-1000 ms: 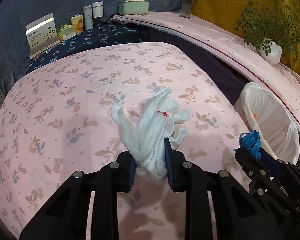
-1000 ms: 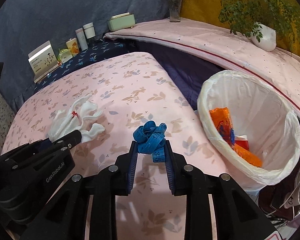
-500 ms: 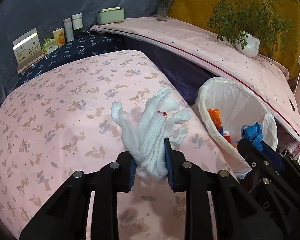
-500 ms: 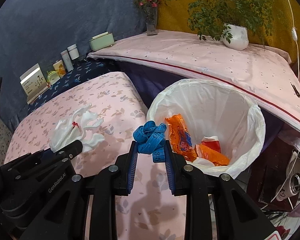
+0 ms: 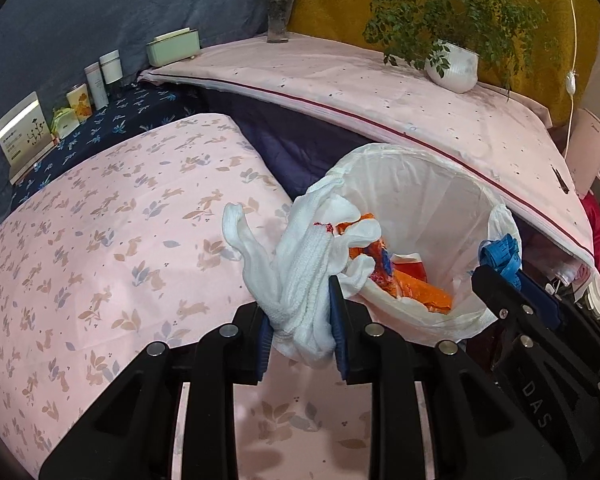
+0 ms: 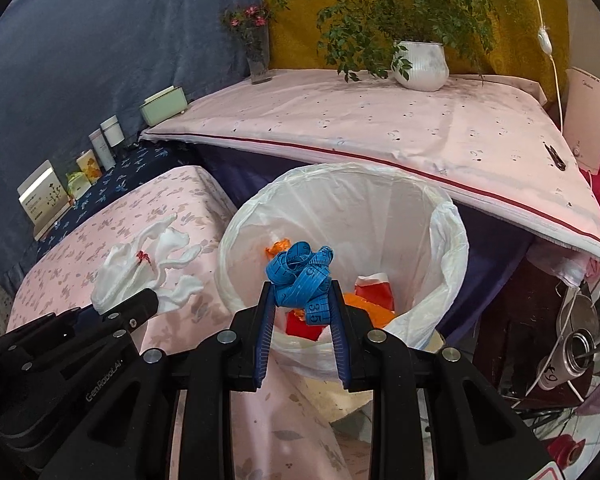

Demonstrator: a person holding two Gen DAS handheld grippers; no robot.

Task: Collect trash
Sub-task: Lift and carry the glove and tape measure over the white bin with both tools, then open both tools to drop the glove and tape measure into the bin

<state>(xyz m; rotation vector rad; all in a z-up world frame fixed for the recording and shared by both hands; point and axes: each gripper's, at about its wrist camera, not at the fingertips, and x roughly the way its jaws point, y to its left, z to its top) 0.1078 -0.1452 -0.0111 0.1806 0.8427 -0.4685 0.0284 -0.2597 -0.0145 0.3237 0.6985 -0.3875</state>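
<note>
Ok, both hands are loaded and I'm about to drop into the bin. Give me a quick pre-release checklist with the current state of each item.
1. Left gripper clamped on the white glove: ok.
2. Right gripper clamped on the blue tape measure: ok.
3. Tape measure over the bin opening: ok in the right wrist view.
4. Glove over the opening: not ok; its grasped end sits at the near rim, only the glove's loose tips overlap the opening.
5. Bin liner open with room left above the orange wrappers: ok.
6. Both grippers clear of each other: cannot tell; they sit close side by side.
</note>
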